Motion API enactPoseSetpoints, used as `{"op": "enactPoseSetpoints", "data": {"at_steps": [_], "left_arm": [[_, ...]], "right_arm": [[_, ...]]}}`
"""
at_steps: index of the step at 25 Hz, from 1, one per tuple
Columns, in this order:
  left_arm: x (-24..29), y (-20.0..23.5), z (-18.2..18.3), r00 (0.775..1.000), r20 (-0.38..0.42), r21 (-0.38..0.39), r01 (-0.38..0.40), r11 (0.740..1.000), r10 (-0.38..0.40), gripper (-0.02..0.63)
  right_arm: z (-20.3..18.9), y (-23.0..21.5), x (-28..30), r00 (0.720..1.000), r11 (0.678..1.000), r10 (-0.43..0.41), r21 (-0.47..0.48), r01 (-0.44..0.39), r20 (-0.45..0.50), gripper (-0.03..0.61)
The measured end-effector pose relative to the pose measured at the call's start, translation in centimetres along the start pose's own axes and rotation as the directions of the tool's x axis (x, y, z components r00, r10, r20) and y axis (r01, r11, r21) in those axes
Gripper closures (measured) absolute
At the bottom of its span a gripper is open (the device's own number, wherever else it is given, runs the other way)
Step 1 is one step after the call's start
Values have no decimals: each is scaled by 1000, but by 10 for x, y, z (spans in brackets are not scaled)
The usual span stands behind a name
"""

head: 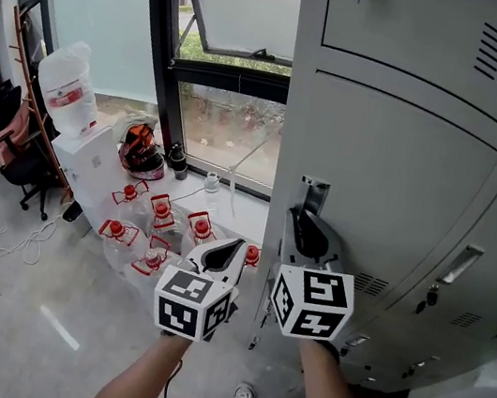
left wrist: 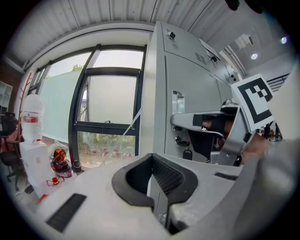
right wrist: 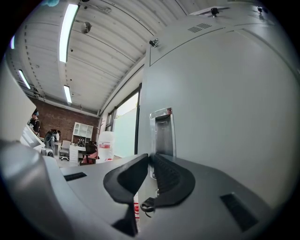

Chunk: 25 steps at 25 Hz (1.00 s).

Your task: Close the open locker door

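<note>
The grey locker door point(head: 398, 162) stands open with its free edge turned towards me. A recessed metal latch plate point(head: 314, 193) sits on that edge, and the same latch plate point(right wrist: 161, 136) rises just past the jaws in the right gripper view. My right gripper point(head: 305, 227) is at the edge just below the plate. In its own view the right gripper point(right wrist: 150, 157) has its pads closed on the thin door edge, with a key ring point(right wrist: 146, 204) hanging underneath. My left gripper point(head: 237, 245) hovers left of the door, apart from it. This left gripper point(left wrist: 152, 157) is shut and holds nothing.
More closed locker doors with a handle point(head: 459, 264) are at the right. On the left are a window point(head: 234, 10), a water jug point(head: 63, 89) on its dispenser, a helmet point(head: 143, 151), a chair point(head: 22, 158) and several red-capped bottles point(head: 158, 225) on the floor.
</note>
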<state>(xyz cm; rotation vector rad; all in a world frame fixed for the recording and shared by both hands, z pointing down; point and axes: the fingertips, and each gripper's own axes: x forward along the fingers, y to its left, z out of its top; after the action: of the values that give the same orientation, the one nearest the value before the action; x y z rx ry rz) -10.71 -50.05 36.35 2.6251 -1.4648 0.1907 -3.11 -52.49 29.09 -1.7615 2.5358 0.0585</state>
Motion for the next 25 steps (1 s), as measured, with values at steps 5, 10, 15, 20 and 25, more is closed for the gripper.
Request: {"op": "enactPoseSetpoints", "data": {"at_steps": [5,10,15,20,25], "left_arm": [[5,1,3,1000,6,1,3,1000,-3,607],[5,4,5,1000,5,8,-1,1000,1,607],[1,10,3,1000,-1,4,-16,1000,16,607],[-4,9,2,1000,1,3,-16,1000,16,607],[-8,7,4,1000,9,2,-17,1000,17,607]], "right_arm": [[0,-4,6,1000,1000,-11,4,11,-9,546],[0,-5,7,999,999,-36,0,36,-11,546],[-1,-5,7,998,998,-54,-22,53,-15,546],[-1,-5,7,998,997,-57,-47,56,-36,544],[-2,-5,6,997,997,-56,-57,53,-54,540]]}}
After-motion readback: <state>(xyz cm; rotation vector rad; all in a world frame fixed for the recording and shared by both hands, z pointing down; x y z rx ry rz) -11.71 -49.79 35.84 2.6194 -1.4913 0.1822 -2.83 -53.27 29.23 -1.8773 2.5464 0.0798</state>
